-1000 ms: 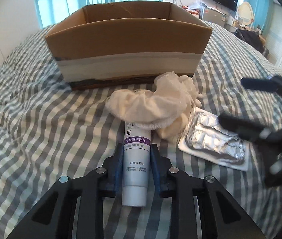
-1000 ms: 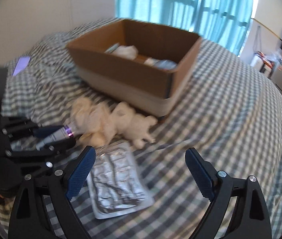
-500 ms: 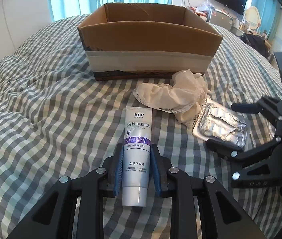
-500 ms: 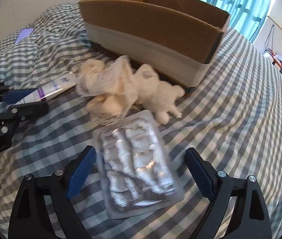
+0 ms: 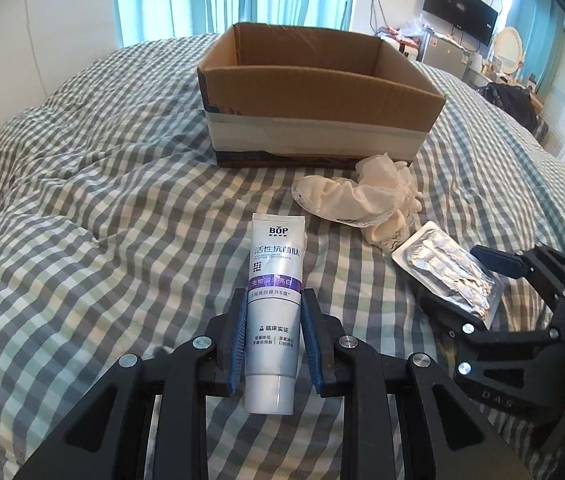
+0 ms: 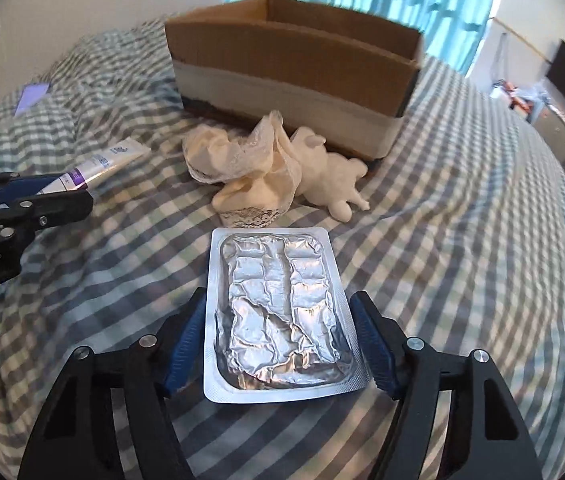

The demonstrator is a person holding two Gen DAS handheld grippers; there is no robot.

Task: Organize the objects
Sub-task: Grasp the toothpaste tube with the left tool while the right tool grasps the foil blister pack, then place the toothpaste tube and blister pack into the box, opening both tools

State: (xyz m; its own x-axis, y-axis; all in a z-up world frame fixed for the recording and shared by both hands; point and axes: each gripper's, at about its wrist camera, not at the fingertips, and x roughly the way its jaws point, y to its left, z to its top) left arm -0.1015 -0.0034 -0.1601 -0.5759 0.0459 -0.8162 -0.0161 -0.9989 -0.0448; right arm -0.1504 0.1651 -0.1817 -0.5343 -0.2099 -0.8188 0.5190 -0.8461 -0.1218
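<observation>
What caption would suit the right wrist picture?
Right gripper straddling a foil blister pack on a checked bed, with crumpled cloths and a cardboard box beyond.

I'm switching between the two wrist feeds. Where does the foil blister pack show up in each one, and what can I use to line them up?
Left wrist: the foil blister pack is at the right, between the right hand-held gripper's fingers.
Right wrist: the pack is at bottom centre, a blue pad along each long edge.
Shared landmark: the cardboard box at top centre in both, with the white cloth pile in front of it.
</observation>
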